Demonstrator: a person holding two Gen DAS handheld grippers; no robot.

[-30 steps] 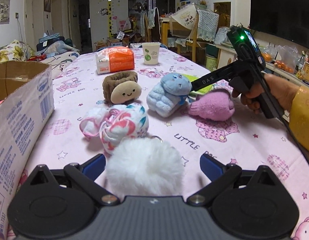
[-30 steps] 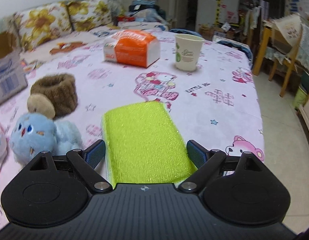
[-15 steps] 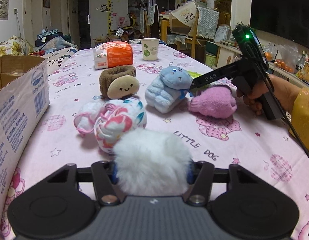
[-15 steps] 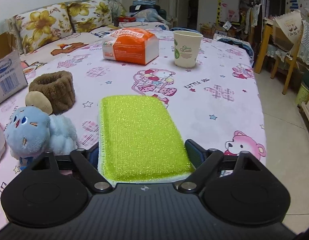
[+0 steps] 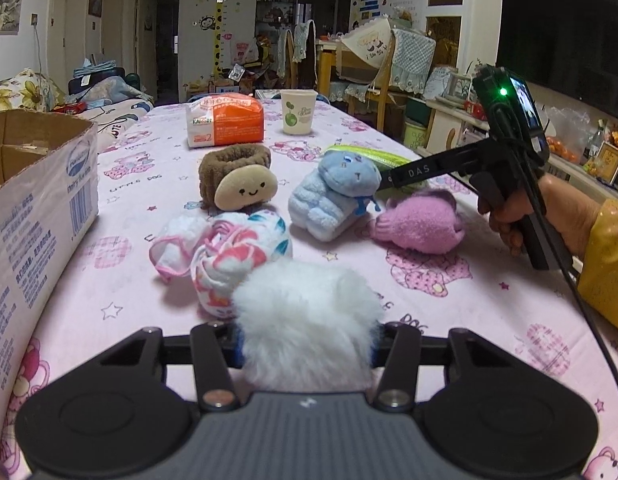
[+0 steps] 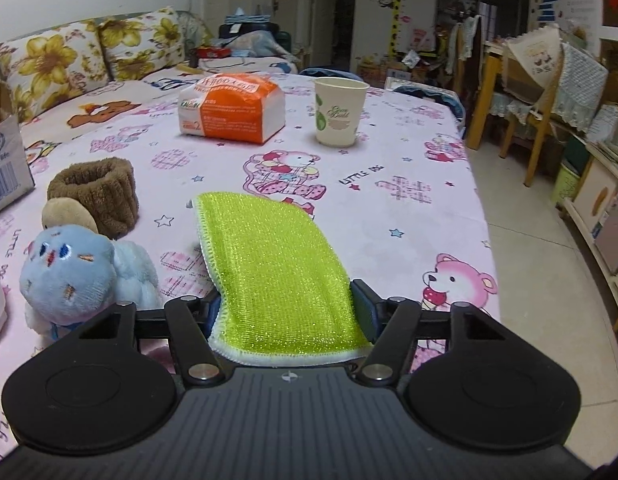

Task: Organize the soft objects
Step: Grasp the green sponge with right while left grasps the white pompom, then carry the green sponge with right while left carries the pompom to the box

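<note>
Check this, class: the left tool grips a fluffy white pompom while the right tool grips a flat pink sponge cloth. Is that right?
Not quite. The sponge cloth in the right tool is lime green, not pink, as the right wrist view shows. The left tool does grip the fluffy white pompom, both tools' jaws having just been closing.

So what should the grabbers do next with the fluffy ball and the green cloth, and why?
Probably lift both. The left gripper has just closed on the white fluffy ball, and the right gripper has just closed on the green cloth, which buckles between its jaws. The cardboard box stands open at the left.
</note>
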